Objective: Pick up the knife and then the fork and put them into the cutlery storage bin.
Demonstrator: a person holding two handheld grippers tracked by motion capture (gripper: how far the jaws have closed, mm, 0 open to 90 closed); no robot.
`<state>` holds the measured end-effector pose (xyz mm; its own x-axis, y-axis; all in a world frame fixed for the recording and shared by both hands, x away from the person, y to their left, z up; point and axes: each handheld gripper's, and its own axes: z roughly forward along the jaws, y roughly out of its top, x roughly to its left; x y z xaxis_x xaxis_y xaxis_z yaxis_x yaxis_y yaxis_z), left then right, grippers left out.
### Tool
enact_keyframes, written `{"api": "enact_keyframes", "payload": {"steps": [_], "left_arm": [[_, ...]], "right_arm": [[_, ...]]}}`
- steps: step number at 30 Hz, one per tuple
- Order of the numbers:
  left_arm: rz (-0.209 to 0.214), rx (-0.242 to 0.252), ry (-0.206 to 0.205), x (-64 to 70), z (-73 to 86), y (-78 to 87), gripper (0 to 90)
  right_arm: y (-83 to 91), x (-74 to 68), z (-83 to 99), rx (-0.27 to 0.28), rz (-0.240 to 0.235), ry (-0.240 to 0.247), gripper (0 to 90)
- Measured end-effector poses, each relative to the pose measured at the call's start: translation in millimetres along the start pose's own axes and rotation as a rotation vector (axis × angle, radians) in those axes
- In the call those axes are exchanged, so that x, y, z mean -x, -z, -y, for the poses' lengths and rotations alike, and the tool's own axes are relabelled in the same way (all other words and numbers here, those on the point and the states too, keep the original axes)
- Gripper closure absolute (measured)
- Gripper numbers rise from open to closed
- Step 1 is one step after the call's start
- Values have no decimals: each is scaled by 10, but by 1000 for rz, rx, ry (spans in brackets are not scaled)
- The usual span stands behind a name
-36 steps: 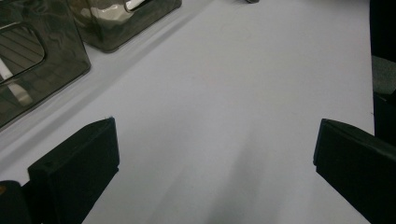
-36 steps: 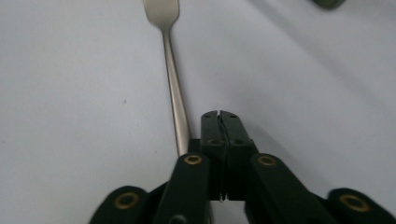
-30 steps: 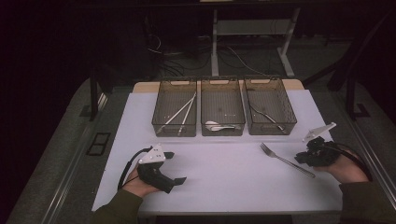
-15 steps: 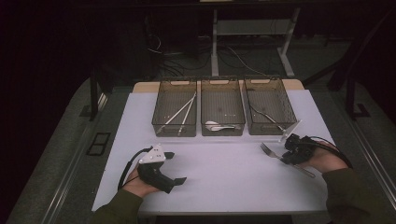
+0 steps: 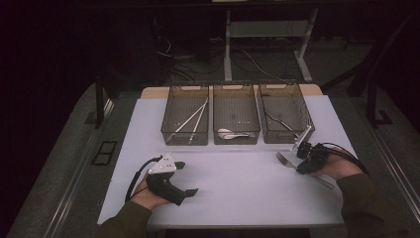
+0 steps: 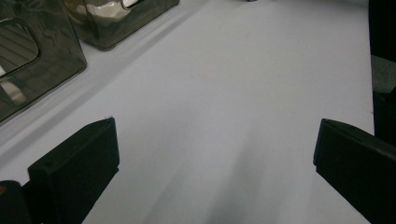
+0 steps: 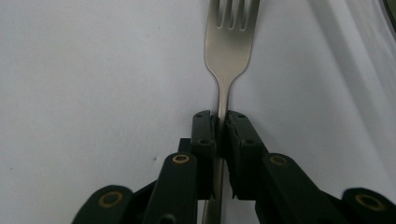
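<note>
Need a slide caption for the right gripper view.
Right claw shut on the neck of a fork, tines pointing away over the white table.

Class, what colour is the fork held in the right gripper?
Silver metal; the fork shows best in the right gripper view.

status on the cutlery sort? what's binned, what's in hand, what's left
Binned: chopsticks in the left bin, a spoon in the middle bin, cutlery too dim to name in the right bin. In hand: right gripper is shut on the fork at its neck, near the right bin. Left: binning that fork. Left gripper rests open.
</note>
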<state>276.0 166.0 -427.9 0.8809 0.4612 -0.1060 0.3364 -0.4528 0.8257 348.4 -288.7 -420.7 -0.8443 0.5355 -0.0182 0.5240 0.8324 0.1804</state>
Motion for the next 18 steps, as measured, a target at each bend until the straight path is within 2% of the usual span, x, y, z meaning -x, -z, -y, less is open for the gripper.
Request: {"api": "enact_keyframes", "payload": {"steps": [2, 9, 16, 18], "left_arm": [[-1, -1, 0, -2, 0, -2, 0], [-3, 0, -3, 0, -1, 1, 0], [-1, -1, -3, -2, 1, -5, 0], [1, 0, -6, -1, 0, -5, 0]], "right_arm": [[-1, -3, 1, 4, 7, -20, 841], [5, -8, 42, 31, 13, -39, 846], [65, 12, 125, 94, 1, -83, 847], [103, 18, 156, 133, -5, -107, 847]]}}
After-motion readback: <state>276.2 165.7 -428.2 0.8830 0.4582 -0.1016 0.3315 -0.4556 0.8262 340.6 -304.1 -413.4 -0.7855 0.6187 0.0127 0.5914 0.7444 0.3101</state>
